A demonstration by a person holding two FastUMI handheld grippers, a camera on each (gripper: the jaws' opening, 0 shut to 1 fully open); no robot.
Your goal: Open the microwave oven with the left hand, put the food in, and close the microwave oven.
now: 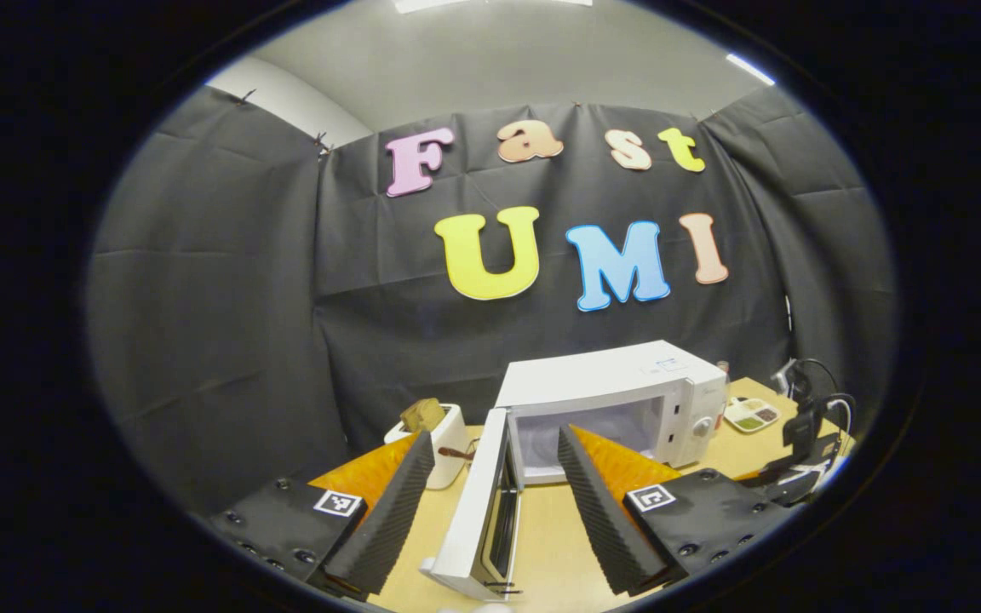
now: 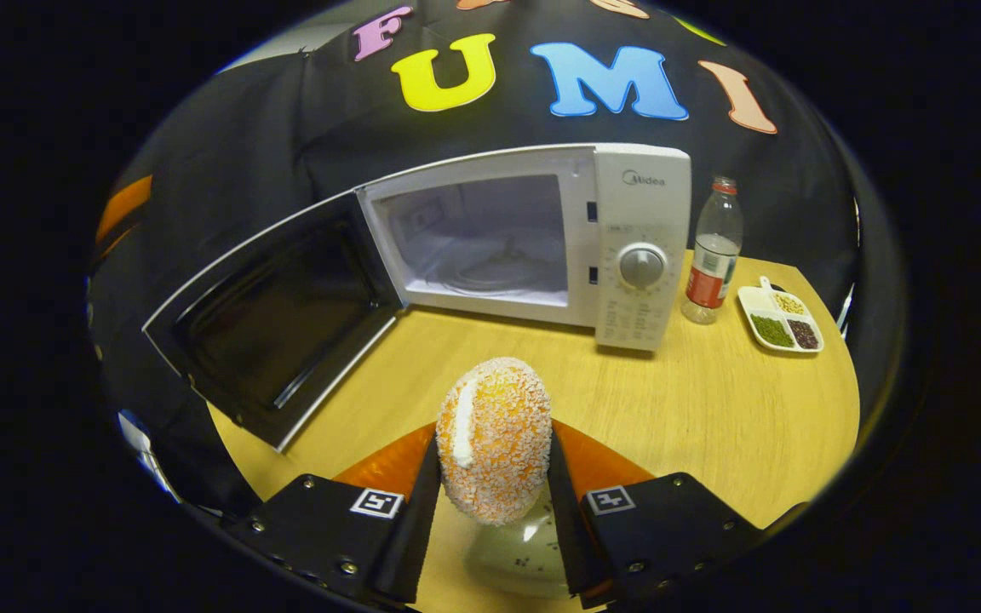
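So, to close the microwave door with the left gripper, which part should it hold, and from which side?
The free outer edge of the door, probably. The door stands wide open, edge-on between the open left gripper fingers, hinged at the microwave. Come from the door's outer face and push it toward the cavity.

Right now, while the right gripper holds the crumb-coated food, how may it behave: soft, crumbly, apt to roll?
The food looks crumb-coated, so it may shed crumbs under the right gripper. Its rounded, egg-like shape would probably roll if set down. It seems light and perhaps soft, so squeezing might dent it.
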